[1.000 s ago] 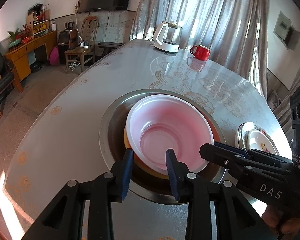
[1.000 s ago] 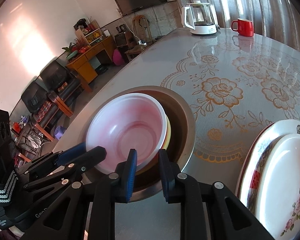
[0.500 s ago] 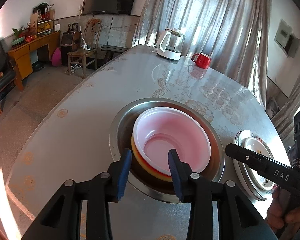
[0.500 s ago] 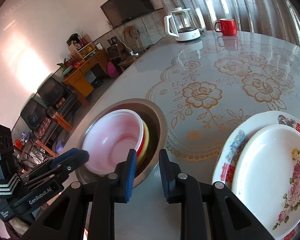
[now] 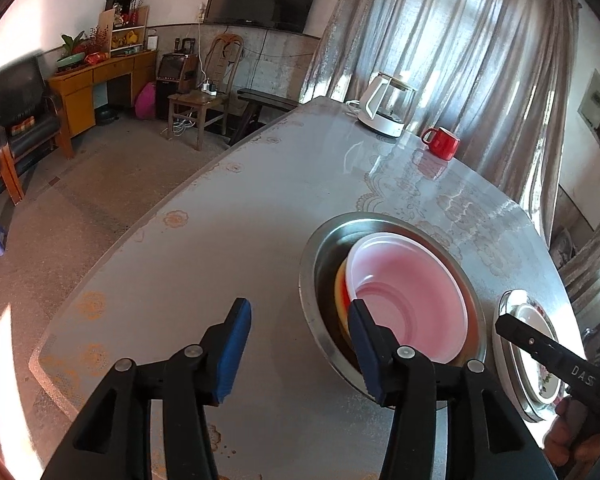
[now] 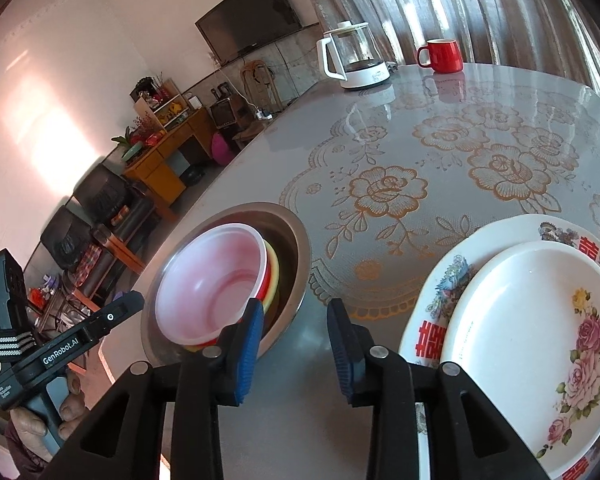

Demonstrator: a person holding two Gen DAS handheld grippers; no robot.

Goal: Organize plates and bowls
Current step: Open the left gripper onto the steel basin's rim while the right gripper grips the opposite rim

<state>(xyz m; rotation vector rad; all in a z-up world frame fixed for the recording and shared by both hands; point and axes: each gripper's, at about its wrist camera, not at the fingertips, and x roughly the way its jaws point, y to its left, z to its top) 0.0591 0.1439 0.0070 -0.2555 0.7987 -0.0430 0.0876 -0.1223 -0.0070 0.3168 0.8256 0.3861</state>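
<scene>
Bowls nested in metal basin [image 5: 314, 256]; plates stacked beside it on tabletop [image 5: 204, 264].

Left gripper [image 5: 296, 344] and right gripper [image 6: 294, 344]: jaws opening, nothing between them. Pink bowl [image 6: 212, 288] lies just ahead, left of right gripper; floral plate [image 6: 540, 344] on larger plate [image 6: 440, 276] to its right. Advice: keep clear of the rims.
</scene>
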